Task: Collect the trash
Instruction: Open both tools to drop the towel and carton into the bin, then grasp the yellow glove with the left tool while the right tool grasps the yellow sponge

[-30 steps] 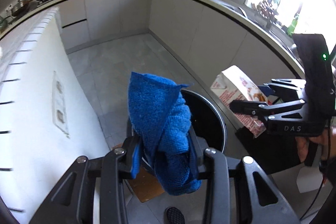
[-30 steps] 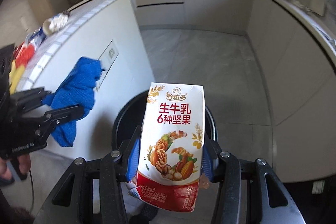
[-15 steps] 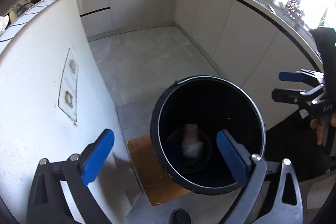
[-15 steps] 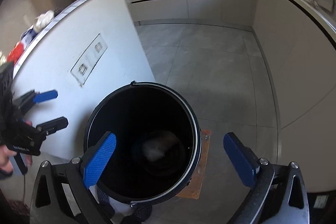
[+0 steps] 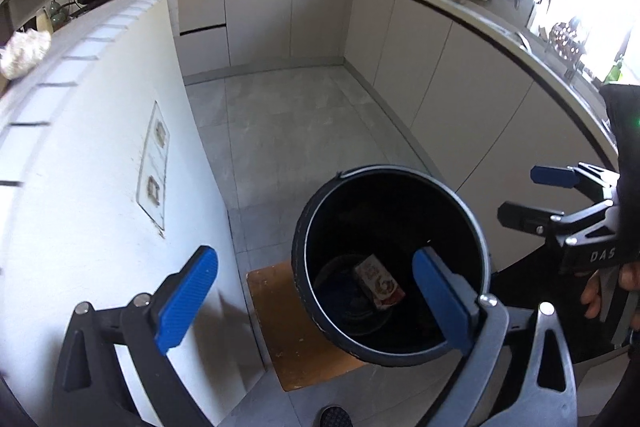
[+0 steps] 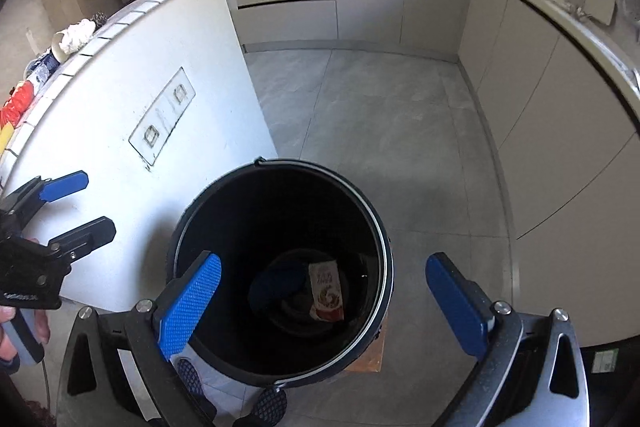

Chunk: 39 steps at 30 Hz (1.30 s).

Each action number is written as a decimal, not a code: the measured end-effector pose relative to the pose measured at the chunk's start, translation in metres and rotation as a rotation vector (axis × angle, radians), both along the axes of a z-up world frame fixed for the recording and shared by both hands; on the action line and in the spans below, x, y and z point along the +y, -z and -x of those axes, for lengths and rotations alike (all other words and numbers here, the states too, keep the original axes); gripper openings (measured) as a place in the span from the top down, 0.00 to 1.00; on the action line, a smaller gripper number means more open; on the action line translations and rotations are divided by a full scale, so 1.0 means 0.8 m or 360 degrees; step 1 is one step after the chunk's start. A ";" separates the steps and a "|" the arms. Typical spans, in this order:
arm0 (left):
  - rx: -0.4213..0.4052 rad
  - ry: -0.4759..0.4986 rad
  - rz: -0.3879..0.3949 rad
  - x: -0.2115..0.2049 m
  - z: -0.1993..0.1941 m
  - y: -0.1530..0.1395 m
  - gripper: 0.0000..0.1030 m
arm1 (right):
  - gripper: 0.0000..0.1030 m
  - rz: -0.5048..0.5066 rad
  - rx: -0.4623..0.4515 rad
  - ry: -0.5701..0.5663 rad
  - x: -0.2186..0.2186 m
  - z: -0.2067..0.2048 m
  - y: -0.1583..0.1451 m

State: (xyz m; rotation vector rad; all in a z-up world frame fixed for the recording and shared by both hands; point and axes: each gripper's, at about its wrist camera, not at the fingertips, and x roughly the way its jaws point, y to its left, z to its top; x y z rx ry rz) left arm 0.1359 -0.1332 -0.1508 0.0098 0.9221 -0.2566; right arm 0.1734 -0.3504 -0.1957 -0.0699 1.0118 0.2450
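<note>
Through my left wrist camera, my left gripper [image 5: 316, 299] has its jaws spread wide with nothing between them, above the black bin [image 5: 390, 263]. The milk carton [image 5: 379, 281] lies at the bin's bottom. The bin stands on a wooden board [image 5: 280, 331]. My right gripper [image 5: 536, 199] hangs beside the bin, jaws also parted and bare.

Through my right wrist camera, the carton [image 6: 327, 291] lies beside the blue cloth [image 6: 276, 285] inside the bin [image 6: 280, 267], and my left gripper [image 6: 78, 203] hangs near the white island wall [image 6: 140, 75].

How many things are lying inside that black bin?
2: a milk carton at the bin's bottom, and a blue cloth touching its left side. Anything beneath is hidden.
</note>
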 end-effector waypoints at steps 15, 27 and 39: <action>-0.0198 -0.0130 0.0059 0.076 0.047 -0.083 0.03 | 0.00 0.0037 -0.0214 0.0097 0.066 0.064 -0.113; -0.0292 -0.0358 0.0031 0.179 0.094 -0.114 0.03 | 0.00 0.0037 -0.0280 -0.0034 0.170 0.103 -0.157; -0.0375 -0.0659 -0.0068 0.296 0.149 -0.141 0.03 | 0.00 -0.0030 -0.0291 -0.0210 0.286 0.118 -0.189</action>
